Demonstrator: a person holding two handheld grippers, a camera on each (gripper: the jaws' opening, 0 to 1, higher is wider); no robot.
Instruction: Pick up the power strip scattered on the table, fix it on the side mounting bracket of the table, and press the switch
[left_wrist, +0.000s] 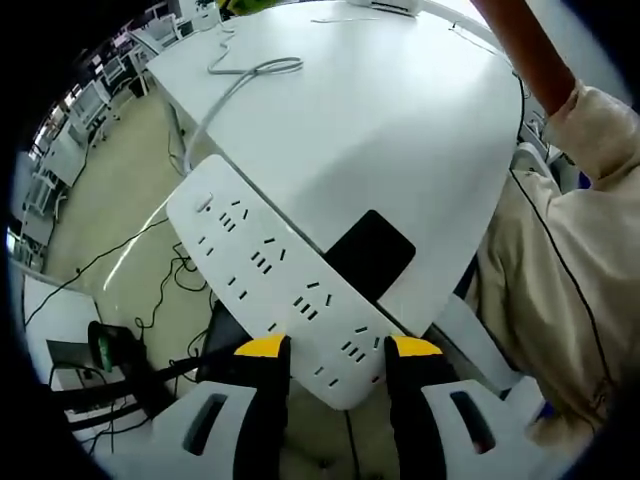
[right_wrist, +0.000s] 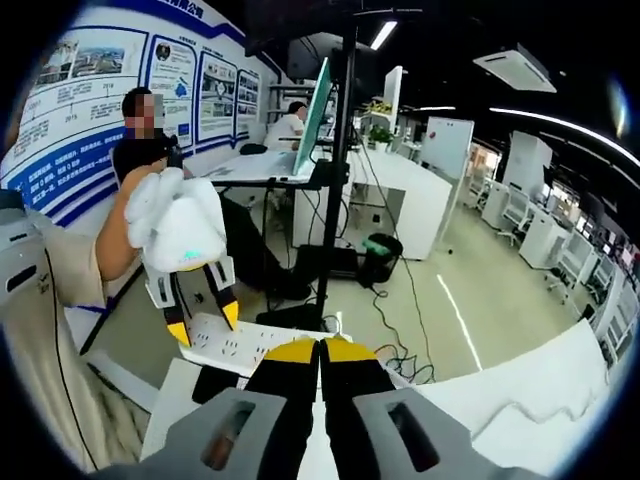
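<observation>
A long white power strip (left_wrist: 270, 275) lies slanted over the edge of the white table (left_wrist: 400, 120). My left gripper (left_wrist: 338, 348) is shut on its near end, one yellow tip on each long side. The strip's white cable (left_wrist: 240, 85) runs back across the tabletop. A black rectangular plate (left_wrist: 372, 252) sits at the table edge, partly under the strip. In the right gripper view the left gripper (right_wrist: 203, 326), held by a white-gloved hand (right_wrist: 178, 222), grips the strip (right_wrist: 265, 342). My right gripper (right_wrist: 320, 349) is shut with nothing between its tips, just this side of the strip.
A beige sleeve (left_wrist: 560, 300) fills the right of the left gripper view. Loose cables (left_wrist: 165, 295) lie on the floor below the table edge. A black pole (right_wrist: 335, 190) carrying monitors, a black bin (right_wrist: 380, 258) and other desks stand beyond, with seated people at the back.
</observation>
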